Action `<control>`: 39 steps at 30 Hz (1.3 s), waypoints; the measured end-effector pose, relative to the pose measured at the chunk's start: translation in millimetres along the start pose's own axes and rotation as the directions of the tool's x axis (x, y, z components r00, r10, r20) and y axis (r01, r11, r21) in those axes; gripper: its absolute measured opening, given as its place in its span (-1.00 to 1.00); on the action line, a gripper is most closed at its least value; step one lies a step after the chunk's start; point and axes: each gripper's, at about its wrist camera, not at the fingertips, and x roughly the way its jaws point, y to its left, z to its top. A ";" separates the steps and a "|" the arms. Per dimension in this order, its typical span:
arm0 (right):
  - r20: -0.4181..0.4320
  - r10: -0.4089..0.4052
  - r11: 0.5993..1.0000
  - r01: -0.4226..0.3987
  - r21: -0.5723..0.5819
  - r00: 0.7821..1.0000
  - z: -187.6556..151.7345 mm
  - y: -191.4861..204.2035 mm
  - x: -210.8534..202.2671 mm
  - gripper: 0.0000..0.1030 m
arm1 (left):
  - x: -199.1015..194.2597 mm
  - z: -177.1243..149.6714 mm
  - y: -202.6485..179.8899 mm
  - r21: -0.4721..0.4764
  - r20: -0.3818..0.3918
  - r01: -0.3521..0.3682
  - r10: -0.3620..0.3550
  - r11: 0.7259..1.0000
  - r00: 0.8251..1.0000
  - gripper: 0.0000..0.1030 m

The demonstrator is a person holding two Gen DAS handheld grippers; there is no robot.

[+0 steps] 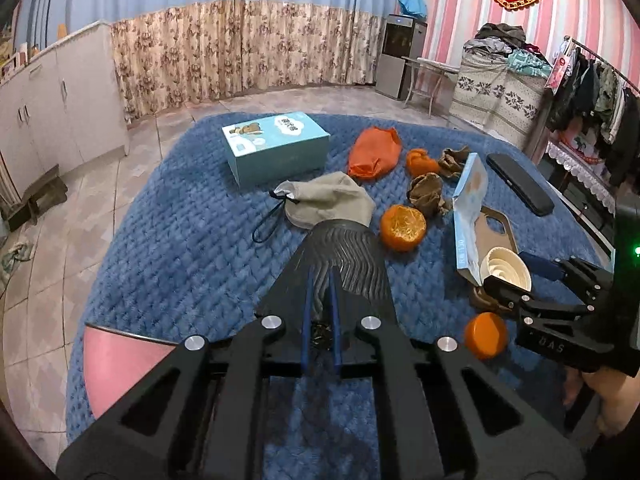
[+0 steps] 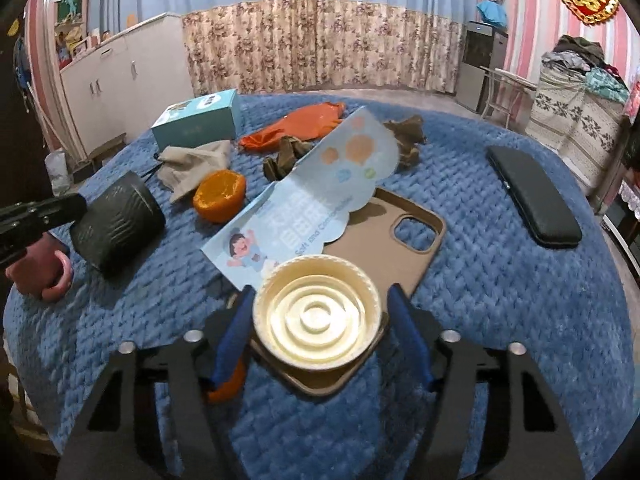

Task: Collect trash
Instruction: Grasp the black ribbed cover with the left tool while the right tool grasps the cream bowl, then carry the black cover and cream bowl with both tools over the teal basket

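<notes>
My left gripper (image 1: 322, 320) is shut on the rim of a black ribbed bin (image 1: 344, 260), held above the blue table cover; the bin also shows in the right wrist view (image 2: 118, 226). My right gripper (image 2: 320, 316) is open, its blue fingers (image 2: 232, 336) either side of a cream paper cup (image 2: 316, 316) that rests on a brown phone case (image 2: 384, 232). The cup also shows in the left wrist view (image 1: 505, 270). Orange peel halves (image 2: 220, 196) (image 1: 402, 227) (image 1: 485, 335), brown crumpled papers (image 1: 427, 193) and a light-blue paper card (image 2: 304, 196) lie about.
A teal box (image 1: 276, 146), an orange bag (image 1: 374, 152), a grey drawstring pouch (image 1: 332, 200) and a black case (image 2: 534, 194) lie on the blue quilted table cover (image 2: 500, 300). The pink table edge (image 1: 116, 356) shows at left. Cabinets and curtains stand behind.
</notes>
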 end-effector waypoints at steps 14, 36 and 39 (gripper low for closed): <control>0.080 -0.051 0.994 0.043 0.099 0.996 3.1 -44.3 -40.3 0.19 | 21.9 -3.5 -20.6 0.042 -0.035 -0.034 0.035 0.999 0.999 0.56; 0.157 -0.305 0.898 0.229 0.377 0.939 -37.2 -184.7 -142.9 0.19 | 13.5 29.9 -70.6 0.070 0.046 -0.021 0.018 0.997 0.999 0.38; 0.148 -0.357 0.875 0.274 0.399 0.922 -45.5 -199.9 -154.9 0.19 | 6.8 40.7 -96.1 0.089 0.090 0.005 -0.013 0.996 0.996 0.39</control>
